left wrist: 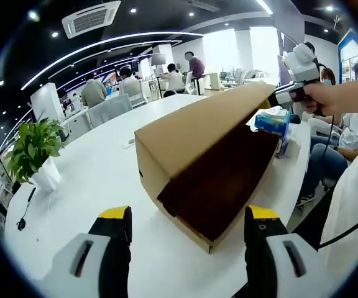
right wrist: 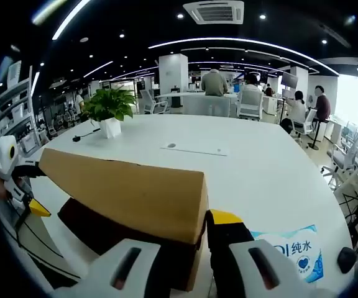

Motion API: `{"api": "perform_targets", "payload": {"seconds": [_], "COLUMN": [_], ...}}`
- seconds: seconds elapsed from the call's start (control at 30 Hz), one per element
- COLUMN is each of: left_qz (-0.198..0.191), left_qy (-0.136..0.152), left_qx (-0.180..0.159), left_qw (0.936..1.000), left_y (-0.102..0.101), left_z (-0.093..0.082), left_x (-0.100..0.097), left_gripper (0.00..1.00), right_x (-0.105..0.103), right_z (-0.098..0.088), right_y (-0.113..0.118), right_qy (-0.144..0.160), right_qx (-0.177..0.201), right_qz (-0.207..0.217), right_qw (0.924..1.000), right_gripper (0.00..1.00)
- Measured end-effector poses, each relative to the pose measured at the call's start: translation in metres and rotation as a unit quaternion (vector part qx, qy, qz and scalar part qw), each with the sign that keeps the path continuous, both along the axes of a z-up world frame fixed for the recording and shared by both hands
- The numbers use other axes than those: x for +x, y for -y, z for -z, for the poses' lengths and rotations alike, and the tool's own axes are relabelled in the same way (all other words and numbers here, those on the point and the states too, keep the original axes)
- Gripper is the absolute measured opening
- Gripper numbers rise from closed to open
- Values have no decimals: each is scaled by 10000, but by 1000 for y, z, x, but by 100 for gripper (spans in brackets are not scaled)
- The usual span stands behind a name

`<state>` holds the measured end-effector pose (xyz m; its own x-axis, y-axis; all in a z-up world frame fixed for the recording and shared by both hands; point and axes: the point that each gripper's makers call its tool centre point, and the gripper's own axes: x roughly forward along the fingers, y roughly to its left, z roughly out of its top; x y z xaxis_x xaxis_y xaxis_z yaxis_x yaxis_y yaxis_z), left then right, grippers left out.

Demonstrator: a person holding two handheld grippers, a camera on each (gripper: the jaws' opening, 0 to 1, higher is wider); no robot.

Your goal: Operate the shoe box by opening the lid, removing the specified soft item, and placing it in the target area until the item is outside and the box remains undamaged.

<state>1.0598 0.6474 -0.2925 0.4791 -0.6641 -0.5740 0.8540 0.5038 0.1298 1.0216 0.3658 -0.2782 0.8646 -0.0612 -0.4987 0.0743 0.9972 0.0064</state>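
**Shoe box with its lid raised on the white tabletop**

On the white round tabletop [left wrist: 98, 167] sits a brown cardboard shoe box [left wrist: 219, 189] with a dark brown inside, its hinged cardboard lid [left wrist: 197, 127] swung up and tilted. In the left gripper view the box's long axis runs from the near corner, between the two jaws, away toward the upper right, with the dark open side facing right. The left gripper [left wrist: 188, 233] hangs just in front of the near corner; its yellow-tipped black jaws stand wide apart with nothing between them, not touching the box.

In the same view the right gripper [left wrist: 278, 99] comes in from the upper right, held by a person's hand [left wrist: 319, 96], and meets the far end of the raised lid. In the right gripper view the lid [right wrist: 129, 195] crosses the picture from left to right, and the right gripper [right wrist: 191, 248] has its jaws on either side of the lid's edge, clamped on it as far as can be seen. The left gripper [right wrist: 36, 208] shows at the left end of the box.

A blue and white soft tissue pack [right wrist: 291, 254] lies on the tabletop just beside the box. A green potted plant in a white pot [left wrist: 33, 155] stands well apart, near the tabletop's edge. People sit at desks in the background.
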Motion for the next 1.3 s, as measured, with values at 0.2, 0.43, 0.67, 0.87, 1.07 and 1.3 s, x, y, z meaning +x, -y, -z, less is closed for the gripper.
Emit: {"api": "perform_targets", "payload": {"seconds": [0.2,0.43,0.67,0.87,1.07,1.3], "left_qz": [-85,-83,-93,-5,37,125], "left_qy": [-8,66,-91,-46,33,475], "left_qx": [-92,-227,-232,-60,151,428], "left_qw": [9999,9997,9996,10000,9999,9979], "left_y": [3,8,8,10,8,9], "left_z": [-9,-15,-10,-5,10,18], "left_x": [-5,-15,-19,-21,-22,-20], "left_gripper": [67,65,62,61,61,59], "right_x": [-4,-16,-23,-30,-33,-32], "right_z": [3,19,27,29,38,38], "right_y": [-4,-12,-16,-19,-22,-25], "right_qy": [-85,-266,-398,-386,-450,-484], "right_qx": [-56,-92,-360,-496,-109,23], "right_qz": [-138,-350,-544,-669,-595,-587], "right_qw": [9999,9990,9971,9958,9972,9971], "right_gripper": [17,23,24,26,28,28]}}
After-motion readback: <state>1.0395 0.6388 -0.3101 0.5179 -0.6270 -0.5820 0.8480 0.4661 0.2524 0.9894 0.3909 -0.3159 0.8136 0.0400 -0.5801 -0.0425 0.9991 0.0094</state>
